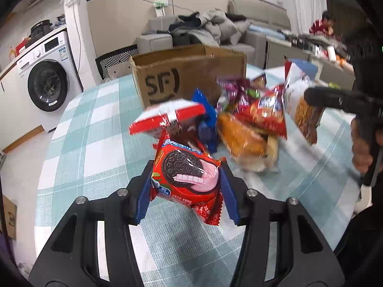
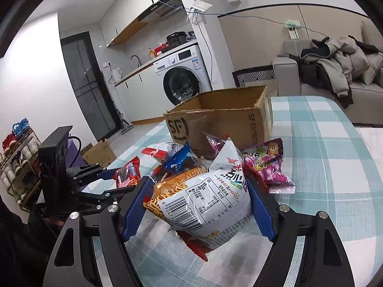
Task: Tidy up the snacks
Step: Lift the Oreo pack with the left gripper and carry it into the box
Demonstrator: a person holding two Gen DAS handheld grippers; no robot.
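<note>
My left gripper point(image 1: 186, 167) is shut on a red Oreo packet point(image 1: 189, 174), held just above the checked tablecloth point(image 1: 95, 124). The right wrist view shows that same packet point(image 2: 128, 172) in the left gripper point(image 2: 119, 179) at the left of the pile. My right gripper point(image 2: 197, 178) is shut on a white noodle-snack bag point(image 2: 203, 198), which hangs at the right in the left wrist view point(image 1: 301, 105). Between them lies a pile of snacks: a red-and-white bag point(image 1: 167, 117), a blue pack point(image 1: 205, 119), a bread pack point(image 1: 241, 138) and a purple pack point(image 2: 265, 165). An open SF cardboard box point(image 1: 182, 79) point(image 2: 215, 124) stands behind the pile.
The table edge curves round on the left, with a washing machine point(image 1: 47, 83) beyond it. A sofa point(image 2: 335, 76) heaped with coats stands behind the box. A person point(image 1: 323, 24) sits far back right. A shoe rack point(image 2: 19, 157) stands low on the left.
</note>
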